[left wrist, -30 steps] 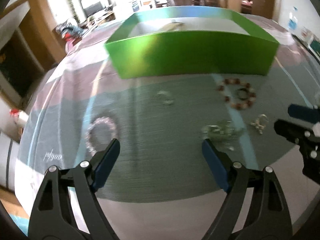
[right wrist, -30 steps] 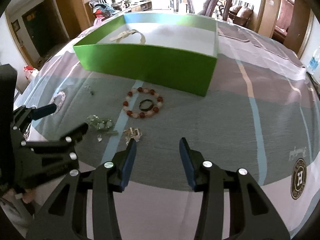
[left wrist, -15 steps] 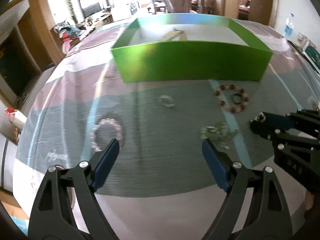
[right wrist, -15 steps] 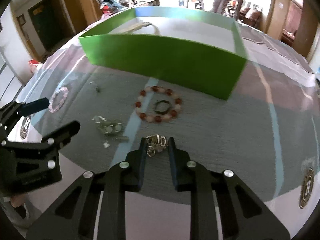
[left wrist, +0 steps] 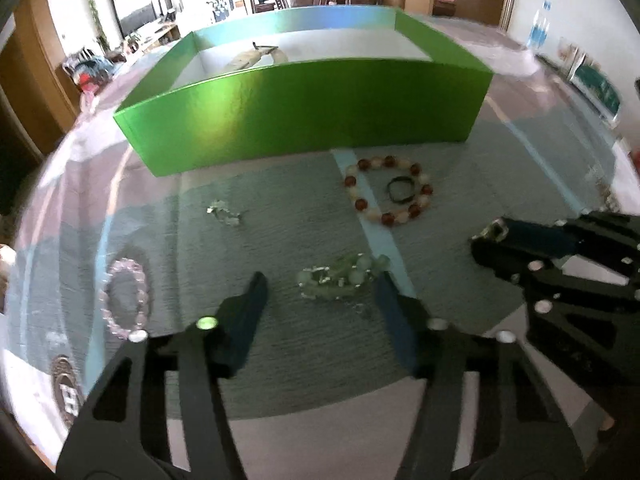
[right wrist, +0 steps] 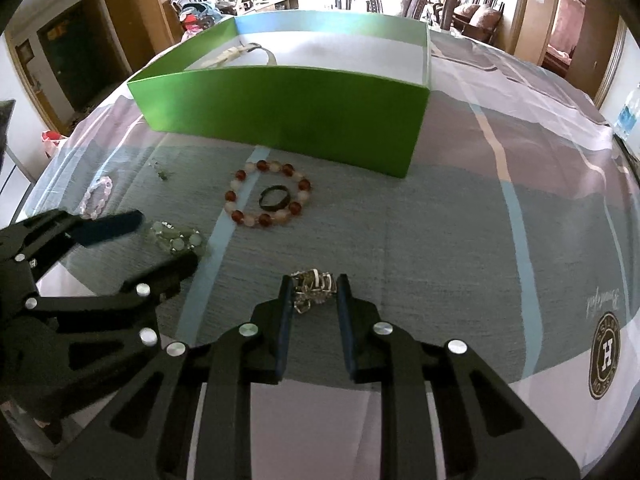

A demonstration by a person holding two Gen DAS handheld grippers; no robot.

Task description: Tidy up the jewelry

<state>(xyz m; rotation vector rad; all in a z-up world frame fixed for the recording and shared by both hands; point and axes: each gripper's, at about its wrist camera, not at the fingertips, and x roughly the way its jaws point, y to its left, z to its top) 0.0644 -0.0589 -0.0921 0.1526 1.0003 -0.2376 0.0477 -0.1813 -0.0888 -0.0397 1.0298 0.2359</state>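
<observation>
A green box (left wrist: 304,116) (right wrist: 280,116) stands at the back with a pale strap inside. My right gripper (right wrist: 314,286) is shut on a silver chain piece (right wrist: 312,284) just above the cloth; it also shows in the left wrist view (left wrist: 492,236). My left gripper (left wrist: 320,284) is open, its jaws on either side of a pale green bead bracelet (left wrist: 344,276) (right wrist: 176,238) on the cloth. A red and white bead bracelet (left wrist: 388,190) (right wrist: 268,194) lies around a dark ring (left wrist: 400,190) (right wrist: 274,199).
A pink crystal bracelet (left wrist: 126,300) (right wrist: 96,196) lies at the left. A small silver piece (left wrist: 224,212) (right wrist: 160,172) lies before the box. A water bottle (left wrist: 538,28) stands far right. The tablecloth (right wrist: 500,220) covers a table.
My right gripper has closed on the silver chain piece. My left gripper has moved forward and right, and its jaws now flank the pale green bracelet.
</observation>
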